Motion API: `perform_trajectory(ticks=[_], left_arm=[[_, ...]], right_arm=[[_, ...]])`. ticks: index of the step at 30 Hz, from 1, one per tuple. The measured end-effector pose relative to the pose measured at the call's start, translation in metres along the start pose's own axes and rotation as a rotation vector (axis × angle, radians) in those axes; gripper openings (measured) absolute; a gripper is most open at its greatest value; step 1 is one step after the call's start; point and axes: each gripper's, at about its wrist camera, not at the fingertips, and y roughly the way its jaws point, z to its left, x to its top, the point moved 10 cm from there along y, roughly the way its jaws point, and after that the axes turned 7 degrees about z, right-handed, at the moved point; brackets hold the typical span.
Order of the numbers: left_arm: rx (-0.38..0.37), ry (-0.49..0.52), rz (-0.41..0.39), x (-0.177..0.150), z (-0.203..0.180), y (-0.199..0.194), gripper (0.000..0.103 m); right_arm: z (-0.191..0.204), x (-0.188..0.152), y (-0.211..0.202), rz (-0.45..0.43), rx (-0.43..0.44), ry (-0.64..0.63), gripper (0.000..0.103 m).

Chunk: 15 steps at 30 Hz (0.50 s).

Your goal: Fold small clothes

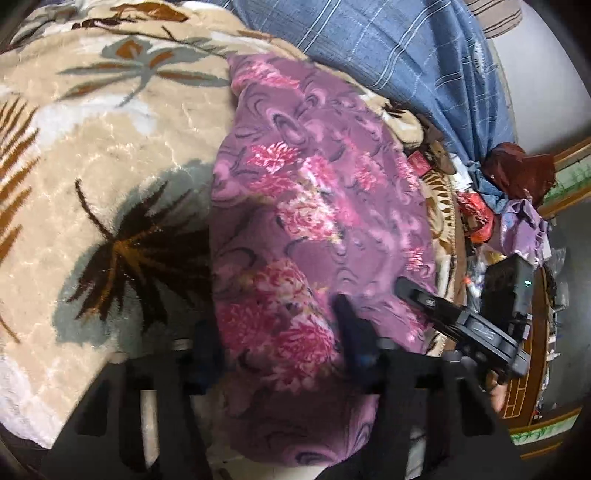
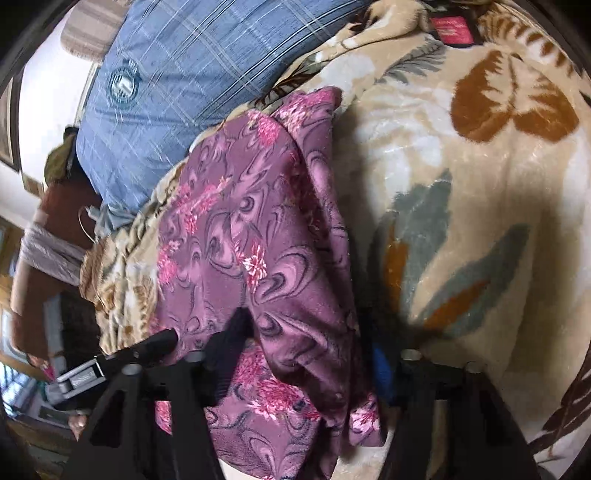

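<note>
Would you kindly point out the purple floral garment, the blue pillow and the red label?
Garment (image 1: 314,206): left wrist view, middle of its flat panel.
Pillow (image 2: 192,92): right wrist view, centre of the striped cover.
Label (image 2: 456,27): right wrist view, its face, on the blanket.

Both wrist cameras looked down from close above the purple floral garment (image 1: 314,206) (image 2: 258,236), toward the blue plaid pillow (image 1: 399,55) (image 2: 192,92). Both views shared the garment, pillow and leaf-patterned blanket (image 1: 110,147) (image 2: 461,184).
</note>
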Motion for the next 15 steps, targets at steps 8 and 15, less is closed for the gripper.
perform_trajectory(ticks=[8, 15], left_arm=[[0.03, 0.04, 0.03, -0.018, 0.02, -0.038, 0.04], [-0.039, 0.045, -0.033, 0.0, 0.025, -0.054, 0.066]], right_arm=[[0.03, -0.053, 0.003, 0.042, 0.095, -0.023, 0.025], [0.022, -0.042, -0.005, 0.024, 0.041, 0.007, 0.06]])
